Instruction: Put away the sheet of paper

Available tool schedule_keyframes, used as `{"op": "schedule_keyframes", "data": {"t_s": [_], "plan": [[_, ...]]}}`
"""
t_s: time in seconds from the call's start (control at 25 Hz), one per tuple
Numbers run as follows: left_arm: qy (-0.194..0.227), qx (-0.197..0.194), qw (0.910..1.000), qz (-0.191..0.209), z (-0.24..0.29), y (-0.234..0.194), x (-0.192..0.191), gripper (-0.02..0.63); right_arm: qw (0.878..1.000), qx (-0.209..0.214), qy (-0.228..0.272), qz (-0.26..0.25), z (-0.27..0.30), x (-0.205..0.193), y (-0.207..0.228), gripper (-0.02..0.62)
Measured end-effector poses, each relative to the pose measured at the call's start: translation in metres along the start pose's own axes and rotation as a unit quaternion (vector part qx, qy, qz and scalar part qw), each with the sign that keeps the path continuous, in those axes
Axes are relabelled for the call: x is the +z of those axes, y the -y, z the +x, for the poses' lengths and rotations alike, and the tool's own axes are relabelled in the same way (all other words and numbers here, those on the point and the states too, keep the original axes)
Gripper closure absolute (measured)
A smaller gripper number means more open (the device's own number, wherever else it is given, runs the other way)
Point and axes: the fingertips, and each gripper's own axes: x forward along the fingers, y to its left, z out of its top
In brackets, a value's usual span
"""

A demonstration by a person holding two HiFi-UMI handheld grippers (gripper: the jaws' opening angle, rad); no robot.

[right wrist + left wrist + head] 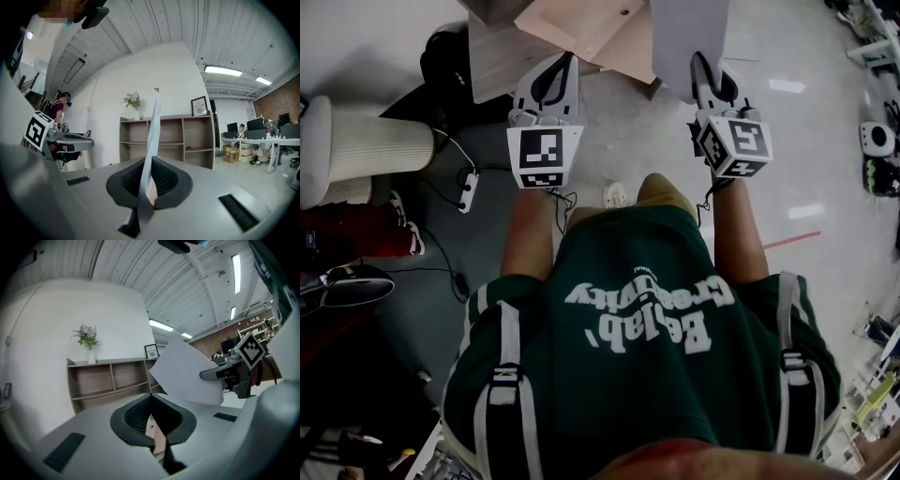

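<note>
Sticking up out of the right gripper is the sheet of paper, seen edge-on in that gripper's view. The jaws are squeezed tight on its lower edge, and the rest of it rises well above the tips. From the left gripper view you get the flat white face of it, fanned out ahead of the right jaws. The left gripper has its pads pressed together at the tips with no paper in them. A thin tan sliver shows in the slit lower down, no idea what that is. Beyond both sets of jaws there's an open wooden shelf against the wall, with a vase of flowers and a framed picture on top. A tan board lies just past the left tips in the head view.
</note>
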Motion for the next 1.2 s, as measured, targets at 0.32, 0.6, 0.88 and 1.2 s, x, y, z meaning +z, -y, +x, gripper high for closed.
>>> {"op": "schedule_keyframes", "data": {"t_s": [0.32, 0.6, 0.88, 1.2], "plan": [[-0.019, 0.008, 0.9997, -0.010, 0.053, -0.030, -0.026, 0.588, 1.000, 0.017, -0.021, 0.004, 0.064, -0.019, 0.013, 0.561], [-0.033, 0.019, 0.9992, -0.008, 0.117, -0.059, -0.035, 0.588, 0.998, 0.044, -0.032, 0.020, 0.140, -0.029, 0.037, 0.561], [-0.047, 0.042, 0.9979, -0.010, 0.181, -0.089, -0.040, 0.588, 0.995, 0.087, -0.051, 0.027, 0.214, -0.040, 0.058, 0.560], [-0.051, 0.070, 0.9962, -0.011, 0.220, -0.107, -0.043, 0.588, 0.987, 0.138, -0.073, 0.024, 0.263, -0.059, 0.061, 0.561]]}}
